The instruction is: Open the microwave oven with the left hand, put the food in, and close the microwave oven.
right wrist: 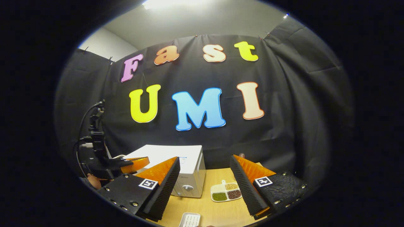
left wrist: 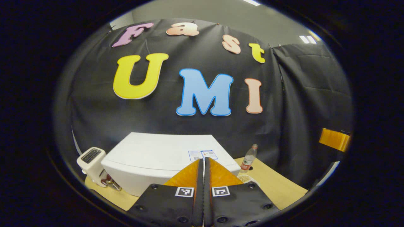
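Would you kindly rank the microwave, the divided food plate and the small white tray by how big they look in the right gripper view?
1. microwave, partly hidden by a finger
2. food plate
3. white tray, cut off at the edge and nearer the camera, so its rank is unsure

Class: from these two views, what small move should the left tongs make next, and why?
Probably lower the left tongs toward the microwave front. They are shut, above its top, and the door looks closed. The right tongs wait open, holding nothing.

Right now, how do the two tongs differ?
The left tongs are shut, fingers pressed together with nothing between; the right tongs gape wide open. The left tongs hang over the white microwave; the right tongs sit farther back, facing the microwave and a sectioned food tray. Both hold nothing.
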Demonstrator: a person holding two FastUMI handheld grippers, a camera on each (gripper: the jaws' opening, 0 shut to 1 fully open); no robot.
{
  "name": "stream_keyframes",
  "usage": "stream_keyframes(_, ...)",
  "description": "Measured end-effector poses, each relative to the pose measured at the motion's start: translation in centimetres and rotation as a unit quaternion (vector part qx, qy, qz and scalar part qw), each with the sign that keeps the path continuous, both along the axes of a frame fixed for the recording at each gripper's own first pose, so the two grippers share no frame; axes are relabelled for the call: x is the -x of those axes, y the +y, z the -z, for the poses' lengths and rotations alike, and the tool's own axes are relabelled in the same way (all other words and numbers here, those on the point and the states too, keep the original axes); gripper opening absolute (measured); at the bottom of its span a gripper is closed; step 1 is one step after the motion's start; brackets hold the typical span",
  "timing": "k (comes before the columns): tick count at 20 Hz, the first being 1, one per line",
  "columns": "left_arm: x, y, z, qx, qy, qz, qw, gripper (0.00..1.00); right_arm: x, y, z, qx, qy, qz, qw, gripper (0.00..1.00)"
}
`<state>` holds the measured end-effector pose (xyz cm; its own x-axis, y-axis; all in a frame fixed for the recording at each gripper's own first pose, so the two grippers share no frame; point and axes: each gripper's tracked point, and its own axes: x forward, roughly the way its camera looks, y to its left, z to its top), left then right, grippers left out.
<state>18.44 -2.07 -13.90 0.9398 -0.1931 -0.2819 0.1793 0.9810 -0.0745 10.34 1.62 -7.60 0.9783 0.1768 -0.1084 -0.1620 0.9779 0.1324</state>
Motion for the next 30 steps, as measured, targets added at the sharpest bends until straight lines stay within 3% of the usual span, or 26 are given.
stream_keyframes(6, 5.6, 4.0, -15.8, -0.001, -0.12, -0.013, 0.993, 0.07, 1.9, 0.9, -6.2, 0.0, -0.033, 0.019, 0.999, 0.96)
stream_keyframes(9, 8.8, 5.4, -19.9, -0.01, -0.137, -0.026, 0.99, 0.07, 2.8, 1.0, -8.3, 0.011, -0.04, 0.032, 0.999, 0.95)
stream_keyframes(12, 11.4, 6.7, -20.0, -0.021, -0.136, -0.045, 0.989, 1.0, 3.9, 1.6, -9.3, 0.013, -0.035, 0.04, 0.999, 0.96)
stream_keyframes(21, 16.5, 9.2, -18.6, -0.007, -0.112, -0.036, 0.993, 0.95, 7.5, 3.1, -10.2, 0.018, -0.037, 0.057, 0.998, 0.96)
stream_keyframes(30, 16.7, 8.1, -19.0, -0.008, -0.126, -0.06, 0.99, 0.96, 7.2, 2.7, -10.2, 0.019, -0.041, 0.03, 0.999, 0.96)
